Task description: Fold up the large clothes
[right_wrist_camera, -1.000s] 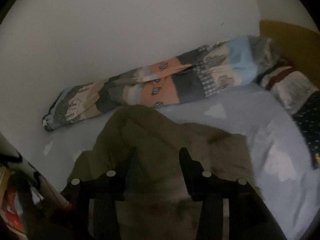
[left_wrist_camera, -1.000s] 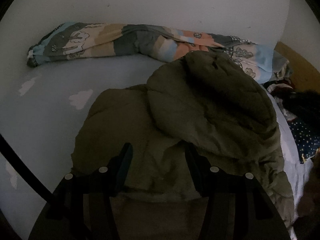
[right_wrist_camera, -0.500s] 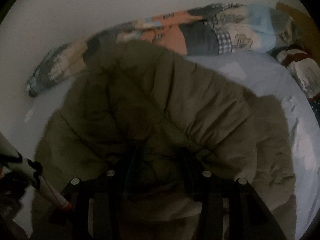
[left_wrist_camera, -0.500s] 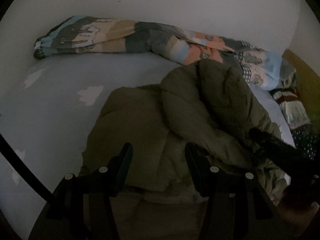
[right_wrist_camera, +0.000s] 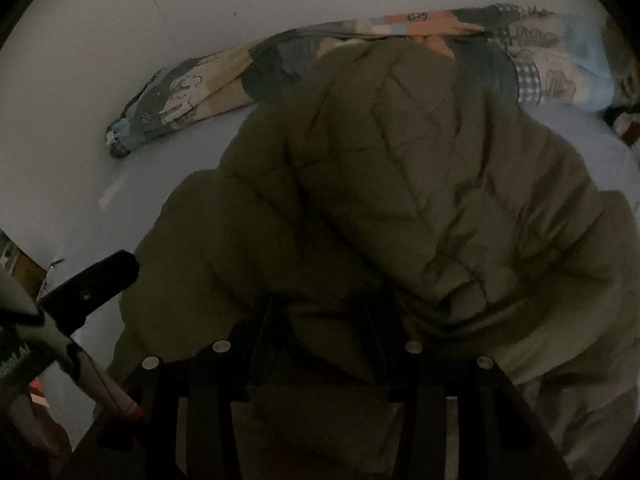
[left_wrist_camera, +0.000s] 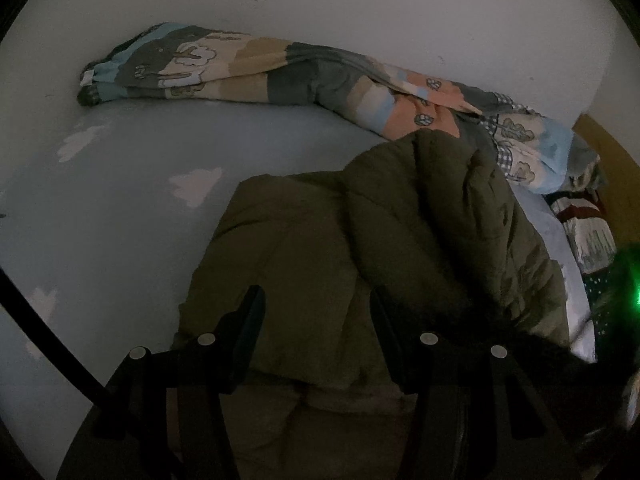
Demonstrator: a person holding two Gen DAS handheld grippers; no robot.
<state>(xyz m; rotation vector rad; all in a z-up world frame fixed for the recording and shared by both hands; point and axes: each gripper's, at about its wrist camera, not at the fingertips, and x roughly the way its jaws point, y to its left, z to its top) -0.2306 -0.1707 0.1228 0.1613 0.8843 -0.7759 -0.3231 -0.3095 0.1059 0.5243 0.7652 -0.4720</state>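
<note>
A: Quick pass. What's the garment?

B: Olive-green quilted puffer jacket (left_wrist_camera: pixel 400 248), lying on the pale blue cloud-print bedsheet (left_wrist_camera: pixel 120 208), on the near side of the rolled patchwork-print quilt (left_wrist_camera: pixel 280 76) that runs along the white wall (left_wrist_camera: pixel 320 8). The jacket's far edge just overlaps the quilt in both wrist views.

A: Left gripper (left_wrist_camera: pixel 316 320)?

B: Jaws part-way apart with jacket fabric between them at the near hem. Dim lighting, so I can't tell whether the pads actually pinch it or just straddle it.

A: Right gripper (right_wrist_camera: pixel 324 320)?

B: Same: jaws part-way apart, a puffed fold of the jacket (right_wrist_camera: pixel 400 180) bulging up right in front of them and filling the gap. It looks gripped, but the contact is lost in shadow, so I can't say for sure.

A: Step?

B: I judge it a fold-over in hand: one side of the jacket stands humped above the flat part nearer the sheet, as if carried across the body. Not laid flat yet.

A: Next move?

B: Probably bring the raised flap down onto the flat panel, line up the edges, then let go and press it smooth. It's bulky padding and will spring back, so it needs a firm lay-down.

A: Anything else?

B: A black handle (right_wrist_camera: pixel 92 292) pokes in at the left of the jacket in the right view, likely the other tool.
</note>
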